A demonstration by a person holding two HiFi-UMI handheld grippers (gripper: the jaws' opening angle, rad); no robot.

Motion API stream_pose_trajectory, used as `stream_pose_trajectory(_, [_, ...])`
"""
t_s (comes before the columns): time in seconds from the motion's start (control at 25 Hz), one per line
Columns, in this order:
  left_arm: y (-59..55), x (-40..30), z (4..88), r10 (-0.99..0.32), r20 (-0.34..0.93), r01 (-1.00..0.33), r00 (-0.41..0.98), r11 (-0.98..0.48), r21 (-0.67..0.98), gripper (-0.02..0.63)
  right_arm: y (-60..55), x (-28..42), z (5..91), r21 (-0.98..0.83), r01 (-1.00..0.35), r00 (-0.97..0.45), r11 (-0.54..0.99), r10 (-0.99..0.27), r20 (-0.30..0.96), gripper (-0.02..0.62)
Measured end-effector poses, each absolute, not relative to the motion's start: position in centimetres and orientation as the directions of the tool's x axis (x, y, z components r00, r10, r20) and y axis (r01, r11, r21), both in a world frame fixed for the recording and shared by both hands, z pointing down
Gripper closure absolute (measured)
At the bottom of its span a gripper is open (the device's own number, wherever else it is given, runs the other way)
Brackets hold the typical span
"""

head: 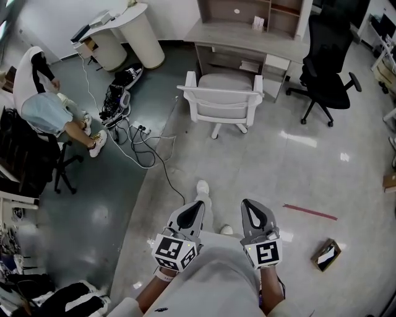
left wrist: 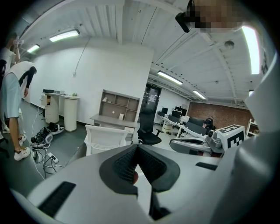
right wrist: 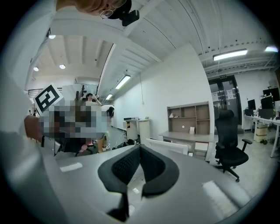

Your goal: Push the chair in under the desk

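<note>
Since the floor (head: pixel 260 161) between me and the bench (head: pixel 247 36) is wide open, there's loads of room straight ahead. The white chair (head: pixel 221 98) stands at the bench's front edge, backrest toward me, seat not tucked under yet. A black office chair (head: pixel 327 68) sits off the bench's right end, apart from the white one. A tangle of cables (head: pixel 139 139) lies on the floor left of the white chair. The left gripper (head: pixel 195 207) and right gripper (head: pixel 250 207) hang side by side, well short of the chair, fingers pressed together with nothing in them.

Desk shelves (head: pixel 223 12) run off the top edge.
</note>
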State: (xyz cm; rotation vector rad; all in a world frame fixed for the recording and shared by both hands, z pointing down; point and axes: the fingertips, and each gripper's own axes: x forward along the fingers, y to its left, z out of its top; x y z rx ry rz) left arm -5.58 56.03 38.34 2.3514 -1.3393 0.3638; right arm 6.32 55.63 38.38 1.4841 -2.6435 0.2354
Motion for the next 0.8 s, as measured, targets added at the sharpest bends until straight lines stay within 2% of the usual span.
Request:
stream_pose_trajectory(0.4, [42.0,-7.8,38.1,-0.727,0.394,-0.827,0.563,-0.500,0.259,0.600,41.4,2.0,37.3,-0.073,-0.863,-0.504,0.500,-0.847,0.165,0.584])
stream_pose_trajectory(0.8, [26.9,-13.2,38.1,-0.688,0.383,-0.787,0.617,-0.547,0.285,0.600,27.1,-2.3,36.7,-0.042,-0.900,-0.433,0.435,-0.876,0.211,0.584])
